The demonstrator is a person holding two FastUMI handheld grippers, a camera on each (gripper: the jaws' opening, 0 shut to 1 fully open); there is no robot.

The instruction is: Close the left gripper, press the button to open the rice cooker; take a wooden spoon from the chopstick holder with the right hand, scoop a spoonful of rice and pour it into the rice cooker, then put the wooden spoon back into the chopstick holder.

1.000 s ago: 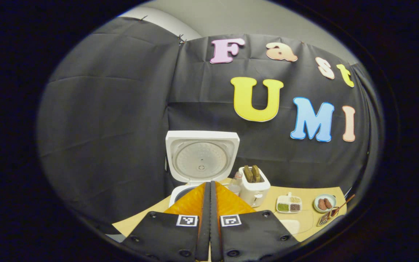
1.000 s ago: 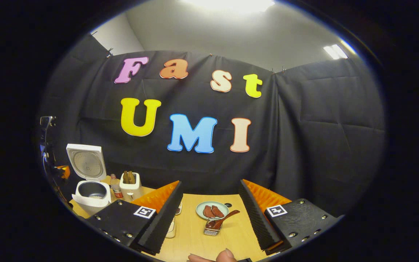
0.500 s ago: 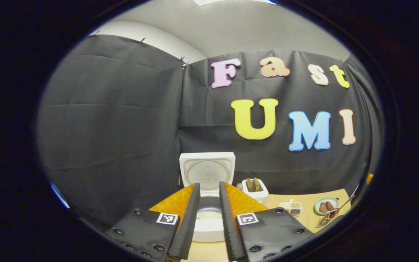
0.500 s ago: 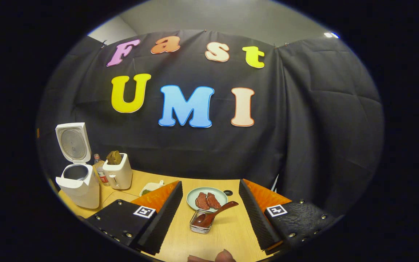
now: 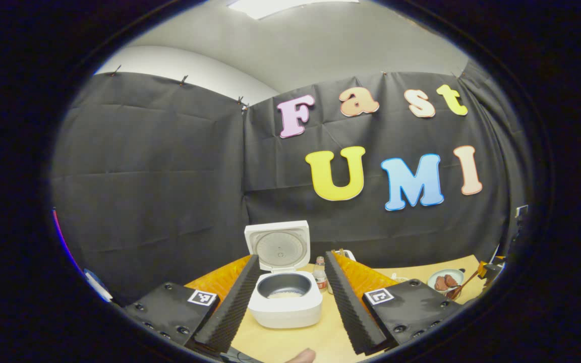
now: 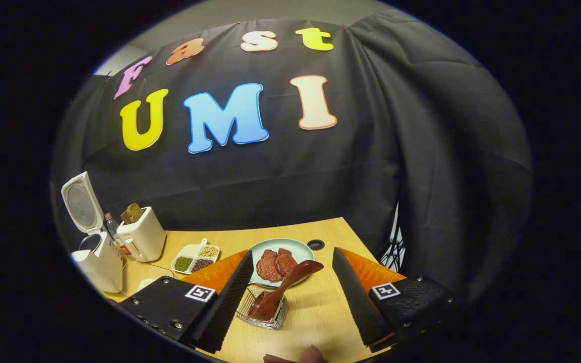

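The white rice cooker [image 5: 285,300] stands with its lid [image 5: 278,245] raised, rice in the dark inner pot. My left gripper [image 5: 290,297] is open, its fingers framing the cooker from a short way back. In the right gripper view the cooker [image 6: 96,259] sits at the far left. A brown wooden spoon [image 6: 283,285] leans in a wire chopstick holder [image 6: 265,311] just ahead of my right gripper [image 6: 290,287], which is open with the spoon between its fingers, untouched. The spoon [image 5: 464,285] also shows at the far right of the left gripper view.
A white toaster [image 6: 141,234] with bread and a small bottle [image 6: 114,229] stand beside the cooker. A divided dish of grains [image 6: 194,258] and a green plate [image 6: 298,247] with meat lie on the wooden table [image 6: 310,322]. A fingertip [image 6: 310,354] shows at the bottom edge.
My left gripper went from shut to open and drew back from the cooker. My right gripper tilted down and moved closer to the spoon and holder.
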